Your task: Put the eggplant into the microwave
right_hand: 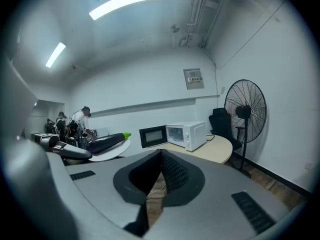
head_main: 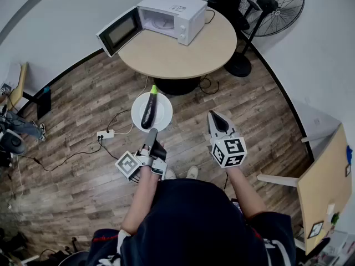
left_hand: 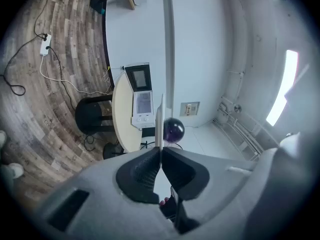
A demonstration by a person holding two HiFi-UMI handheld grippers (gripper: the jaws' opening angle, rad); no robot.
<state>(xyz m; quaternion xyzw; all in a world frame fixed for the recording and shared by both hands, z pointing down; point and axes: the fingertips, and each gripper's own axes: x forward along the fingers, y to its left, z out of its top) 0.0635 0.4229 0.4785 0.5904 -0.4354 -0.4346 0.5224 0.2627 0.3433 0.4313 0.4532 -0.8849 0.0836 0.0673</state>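
A dark purple eggplant [head_main: 149, 108] with a green stem lies on a white plate [head_main: 162, 116]. My left gripper [head_main: 151, 135] is shut on the plate's near rim and holds it level in the air, short of the round table. In the left gripper view the plate [left_hand: 159, 126] shows edge-on between the jaws, with the eggplant's end [left_hand: 173, 130] beside it. The white microwave [head_main: 169, 15] stands on the table with its door [head_main: 118, 32] swung open to the left. My right gripper [head_main: 215, 117] is shut and empty, to the right of the plate.
The round beige table [head_main: 183, 51] stands ahead on a dark pedestal. A black standing fan [head_main: 272, 4] is at the table's right. A power strip [head_main: 105, 133] and cables lie on the wooden floor at left. A wooden-topped table [head_main: 324, 182] is at the right.
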